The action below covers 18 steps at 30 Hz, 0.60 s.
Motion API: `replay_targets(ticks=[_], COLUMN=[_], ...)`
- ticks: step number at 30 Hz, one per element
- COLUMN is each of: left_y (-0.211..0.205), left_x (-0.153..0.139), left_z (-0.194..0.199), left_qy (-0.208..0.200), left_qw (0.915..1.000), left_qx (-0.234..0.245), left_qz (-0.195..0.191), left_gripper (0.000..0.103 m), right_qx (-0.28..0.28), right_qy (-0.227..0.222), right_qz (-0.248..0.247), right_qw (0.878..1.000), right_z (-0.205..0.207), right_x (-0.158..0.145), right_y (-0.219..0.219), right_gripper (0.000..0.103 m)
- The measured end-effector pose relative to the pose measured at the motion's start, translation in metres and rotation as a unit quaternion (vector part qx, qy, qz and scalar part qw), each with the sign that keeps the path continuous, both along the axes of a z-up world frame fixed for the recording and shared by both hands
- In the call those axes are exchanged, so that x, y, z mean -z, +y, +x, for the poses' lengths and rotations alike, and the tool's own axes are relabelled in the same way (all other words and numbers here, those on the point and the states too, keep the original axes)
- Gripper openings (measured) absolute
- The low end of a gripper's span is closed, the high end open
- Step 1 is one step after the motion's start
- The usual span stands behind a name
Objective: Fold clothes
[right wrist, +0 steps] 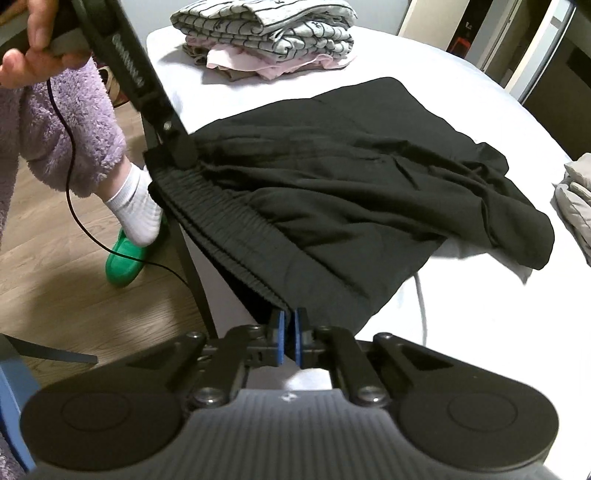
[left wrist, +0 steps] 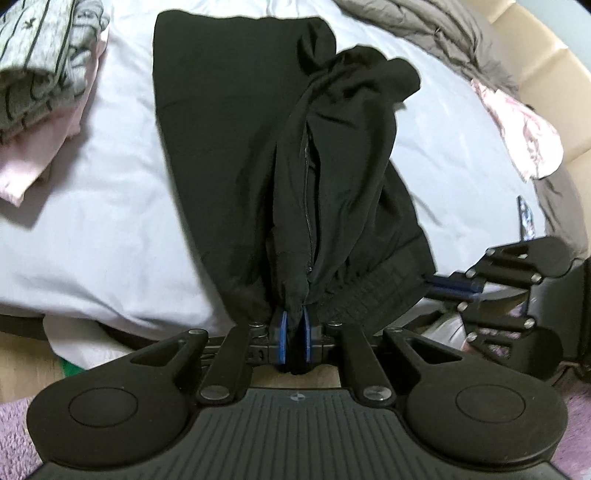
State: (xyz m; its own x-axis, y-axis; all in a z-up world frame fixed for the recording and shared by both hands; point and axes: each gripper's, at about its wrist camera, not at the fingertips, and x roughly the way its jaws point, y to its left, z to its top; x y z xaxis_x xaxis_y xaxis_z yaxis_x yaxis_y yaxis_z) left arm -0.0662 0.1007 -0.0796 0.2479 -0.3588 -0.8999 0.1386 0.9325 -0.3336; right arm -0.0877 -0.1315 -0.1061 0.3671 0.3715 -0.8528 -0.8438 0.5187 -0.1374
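Black trousers (left wrist: 236,147) with an elastic waistband lie lengthwise on the white bed sheet (left wrist: 110,206). My left gripper (left wrist: 294,317) is shut on the waistband end, with bunched black cloth between its blue pads. My right gripper (right wrist: 290,325) is shut on the other corner of the ribbed waistband (right wrist: 221,229), which is stretched taut between the two grippers at the bed's near edge. The right gripper also shows in the left wrist view (left wrist: 454,286). The left gripper shows in the right wrist view (right wrist: 173,151). The trousers (right wrist: 369,177) have one leg folded over and rumpled.
A stack of folded clothes (right wrist: 269,33), grey patterned over pink, sits at the bed's far corner, also in the left wrist view (left wrist: 40,74). A grey duvet (left wrist: 443,40) and a pink garment (left wrist: 517,125) lie at the right. The person's socked foot in a green slipper (right wrist: 125,254) stands on the wooden floor.
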Motion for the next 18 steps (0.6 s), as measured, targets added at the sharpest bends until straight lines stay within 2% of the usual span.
replay_targets(ticks=[5, 9, 11, 12, 13, 14, 18], left_y=[-0.013, -0.018, -0.017, -0.017, -0.017, -0.017, -0.019], left_x=[0.014, 0.024, 0.019, 0.017, 0.014, 0.011, -0.006], left_z=[0.009, 0.016, 0.017, 0.017, 0.016, 0.016, 0.022], left_qy=[0.008, 0.023, 0.022, 0.021, 0.013, 0.006, -0.024], left_qw=[0.9993, 0.9990, 0.9990, 0.9990, 0.9987, 0.9983, 0.9964], left_qx=[0.006, 0.005, 0.008, 0.010, 0.011, 0.014, 0.021], left_qz=[0.037, 0.037, 0.038, 0.039, 0.047, 0.056, 0.078], left_gripper=[0.007, 0.012, 0.023, 0.031, 0.037, 0.048, 0.049], right_qx=[-0.007, -0.005, 0.004, 0.009, 0.012, 0.014, 0.022], right_qy=[0.002, 0.026, 0.041, 0.045, 0.045, 0.045, 0.034], right_qz=[-0.003, -0.001, 0.008, 0.015, 0.021, 0.026, 0.027], right_qw=[1.000, 1.000, 0.999, 0.999, 0.999, 0.999, 0.999], right_z=[0.000, 0.002, 0.005, 0.005, 0.005, 0.005, 0.007], right_x=[0.004, 0.002, -0.002, -0.005, -0.008, -0.012, -0.022], right_y=[0.004, 0.003, 0.001, -0.002, -0.005, -0.008, -0.016], right_gripper=[0.007, 0.014, 0.025, 0.043, 0.051, 0.051, 0.051])
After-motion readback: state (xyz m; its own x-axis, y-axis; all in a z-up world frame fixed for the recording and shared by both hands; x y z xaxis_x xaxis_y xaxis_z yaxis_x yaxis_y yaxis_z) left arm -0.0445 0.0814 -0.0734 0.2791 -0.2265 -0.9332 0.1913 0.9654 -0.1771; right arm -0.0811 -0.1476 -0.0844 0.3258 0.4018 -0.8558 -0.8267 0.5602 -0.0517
